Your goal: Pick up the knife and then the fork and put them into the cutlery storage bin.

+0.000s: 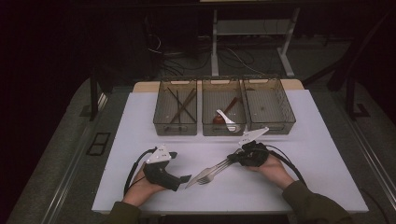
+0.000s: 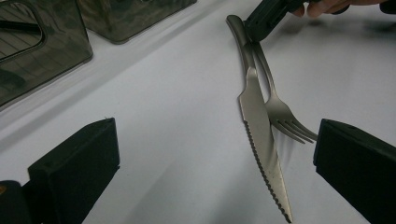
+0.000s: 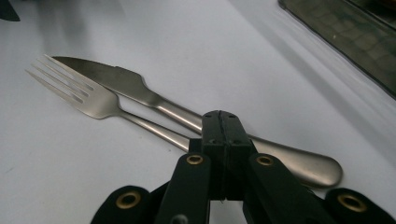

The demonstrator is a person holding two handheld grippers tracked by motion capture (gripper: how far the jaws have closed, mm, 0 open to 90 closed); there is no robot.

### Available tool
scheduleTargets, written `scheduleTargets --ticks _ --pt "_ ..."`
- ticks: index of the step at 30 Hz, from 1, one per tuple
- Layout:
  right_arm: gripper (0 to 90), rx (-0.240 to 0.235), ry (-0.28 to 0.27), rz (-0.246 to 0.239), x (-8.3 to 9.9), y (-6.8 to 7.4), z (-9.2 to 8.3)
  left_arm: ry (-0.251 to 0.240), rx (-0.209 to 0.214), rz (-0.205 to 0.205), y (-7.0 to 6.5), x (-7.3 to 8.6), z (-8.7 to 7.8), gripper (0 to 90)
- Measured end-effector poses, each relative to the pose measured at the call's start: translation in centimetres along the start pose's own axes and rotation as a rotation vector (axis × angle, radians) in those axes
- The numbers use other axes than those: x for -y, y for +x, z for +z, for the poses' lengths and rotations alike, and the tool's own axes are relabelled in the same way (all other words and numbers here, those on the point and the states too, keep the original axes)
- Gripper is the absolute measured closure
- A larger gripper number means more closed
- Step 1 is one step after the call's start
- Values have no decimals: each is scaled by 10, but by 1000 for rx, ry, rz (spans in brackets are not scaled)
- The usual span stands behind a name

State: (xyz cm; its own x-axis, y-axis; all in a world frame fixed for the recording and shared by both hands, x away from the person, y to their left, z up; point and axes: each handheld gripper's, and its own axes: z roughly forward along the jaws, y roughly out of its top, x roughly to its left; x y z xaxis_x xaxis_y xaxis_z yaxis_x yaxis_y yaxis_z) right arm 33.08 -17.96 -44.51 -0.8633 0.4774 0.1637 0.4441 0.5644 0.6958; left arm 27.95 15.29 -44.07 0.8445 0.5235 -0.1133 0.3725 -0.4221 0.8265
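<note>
My right gripper (image 1: 232,158) (image 3: 220,122) is shut on the handle of a steel fork (image 1: 208,178) (image 3: 95,100), low over the white table (image 1: 140,121). The fork's tines point toward the left gripper. A serrated steel knife (image 1: 198,177) (image 3: 123,81) lies on the table right beside the fork, and its handle passes under the right jaws. In the left gripper view the fork (image 2: 280,112) crosses the knife (image 2: 259,135), with the right gripper (image 2: 261,21) at their far ends. My left gripper (image 1: 186,178) (image 2: 215,154) rests open near the knife's tip, holding nothing.
Three smoky clear bins stand in a row at the table's back. The left bin (image 1: 175,127) holds chopsticks, the middle bin (image 1: 222,129) holds spoons, and the right bin (image 1: 272,126) looks bare. Cables trail from both grippers.
</note>
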Motion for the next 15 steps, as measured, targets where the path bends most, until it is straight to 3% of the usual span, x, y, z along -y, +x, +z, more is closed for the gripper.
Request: scheduleTargets --ticks 15 --pt "898 15 4 -57 -2 9 7 4 3 2 0 0 0 0"
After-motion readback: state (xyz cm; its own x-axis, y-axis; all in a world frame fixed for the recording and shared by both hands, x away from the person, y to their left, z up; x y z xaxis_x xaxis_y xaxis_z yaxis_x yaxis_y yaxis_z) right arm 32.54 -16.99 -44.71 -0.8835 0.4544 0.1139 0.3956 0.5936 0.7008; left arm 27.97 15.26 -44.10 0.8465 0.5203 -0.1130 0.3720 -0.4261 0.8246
